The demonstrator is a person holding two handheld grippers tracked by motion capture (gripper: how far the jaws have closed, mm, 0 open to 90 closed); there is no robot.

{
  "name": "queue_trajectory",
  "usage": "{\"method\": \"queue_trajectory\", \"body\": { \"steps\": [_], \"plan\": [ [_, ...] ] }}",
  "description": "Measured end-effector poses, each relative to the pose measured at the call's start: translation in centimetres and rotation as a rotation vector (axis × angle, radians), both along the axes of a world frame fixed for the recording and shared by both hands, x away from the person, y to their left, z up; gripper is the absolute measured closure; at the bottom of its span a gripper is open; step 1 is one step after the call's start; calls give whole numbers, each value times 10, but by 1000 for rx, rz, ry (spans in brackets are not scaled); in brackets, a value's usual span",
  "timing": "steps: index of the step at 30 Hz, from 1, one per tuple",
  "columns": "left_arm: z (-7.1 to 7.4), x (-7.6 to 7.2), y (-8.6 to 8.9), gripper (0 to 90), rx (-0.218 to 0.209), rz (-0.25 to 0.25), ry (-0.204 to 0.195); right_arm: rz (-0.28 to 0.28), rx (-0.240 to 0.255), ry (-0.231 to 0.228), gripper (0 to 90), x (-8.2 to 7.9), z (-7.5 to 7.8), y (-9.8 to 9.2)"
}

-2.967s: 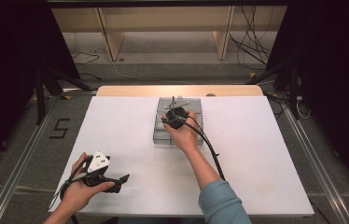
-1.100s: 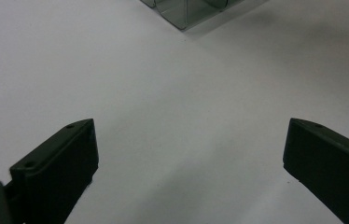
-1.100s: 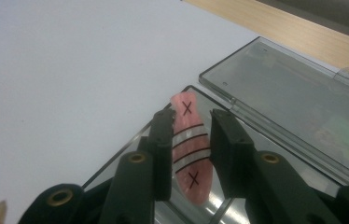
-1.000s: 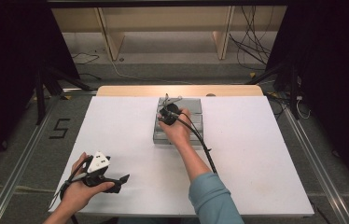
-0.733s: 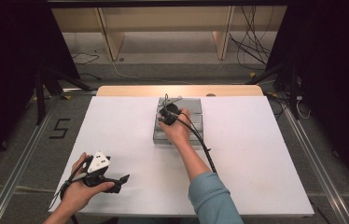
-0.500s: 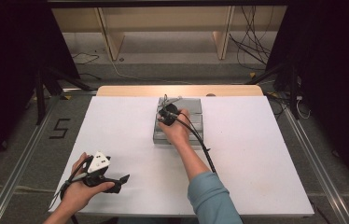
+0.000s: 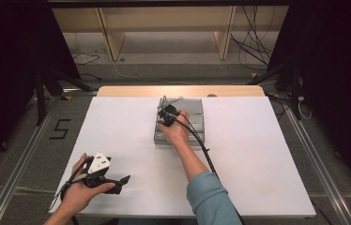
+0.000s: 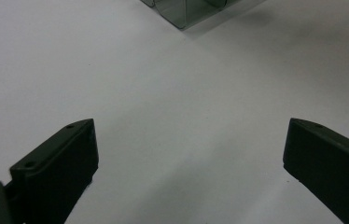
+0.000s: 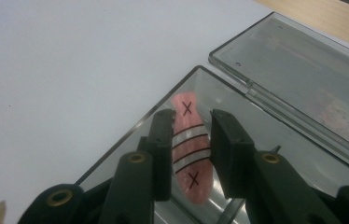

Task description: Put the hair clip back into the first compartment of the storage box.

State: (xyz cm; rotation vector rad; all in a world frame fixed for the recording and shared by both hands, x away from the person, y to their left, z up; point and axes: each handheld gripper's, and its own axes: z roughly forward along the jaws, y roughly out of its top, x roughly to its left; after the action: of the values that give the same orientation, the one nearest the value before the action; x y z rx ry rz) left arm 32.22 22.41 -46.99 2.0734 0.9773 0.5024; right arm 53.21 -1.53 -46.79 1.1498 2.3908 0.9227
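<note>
1. The right gripper (image 9: 190, 154) was clenched on a pink strip (image 9: 190, 151), its two black jaws pressing the strip's long sides from left and right.
2. The pink strip bore two white bands edged with dark lines across its middle and a black X near each end.
3. The strip sat inside the open clear box (image 9: 275, 130), above the box's glossy floor and close to its near-left wall; whether it touched the floor could not be told.
4. The box's lid (image 9: 303, 79) lay folded back flat beyond the tray, joined to it along a hinge.
5. In the high view the clear box (image 7: 197, 123) stood on the white counter (image 7: 267, 154) toward its far middle, and the right gripper (image 7: 166, 114) reached over the box's left part, with the right hand (image 7: 176, 132) behind it and a black cable trailing back along the forearm.
6. The left gripper (image 8: 189, 154) was released, its jaws spread wide with nothing but bare counter between them.
7. In the high view the left gripper (image 7: 123, 180) rested low over the near-left part of the counter, held in the left hand (image 7: 80, 190), well apart from the box.
8. A corner of the clear box (image 8: 186, 11) appeared at the top of the left gripper view, far ahead of the jaws.
</note>
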Motion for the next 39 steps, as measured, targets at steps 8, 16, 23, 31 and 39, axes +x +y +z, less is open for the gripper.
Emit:
{"method": "queue_trajectory", "body": {
  "steps": [8,16,23,31,39],
  "plan": [
    [0,0,0,26,0,0,1,-6,-9,12,709,2,-1,-2],
    [0,0,0,26,-2,-1,2,1,-28,24,707,3,-5,-1],
    [0,0,0,26,-1,-1,2,1,-38,25,702,2,-6,0],
    [0,0,0,26,-1,-2,2,-5,-29,19,666,1,-4,1],
    [0,0,0,26,0,0,3,-17,-8,9,619,-2,5,-6]
  ]
}}
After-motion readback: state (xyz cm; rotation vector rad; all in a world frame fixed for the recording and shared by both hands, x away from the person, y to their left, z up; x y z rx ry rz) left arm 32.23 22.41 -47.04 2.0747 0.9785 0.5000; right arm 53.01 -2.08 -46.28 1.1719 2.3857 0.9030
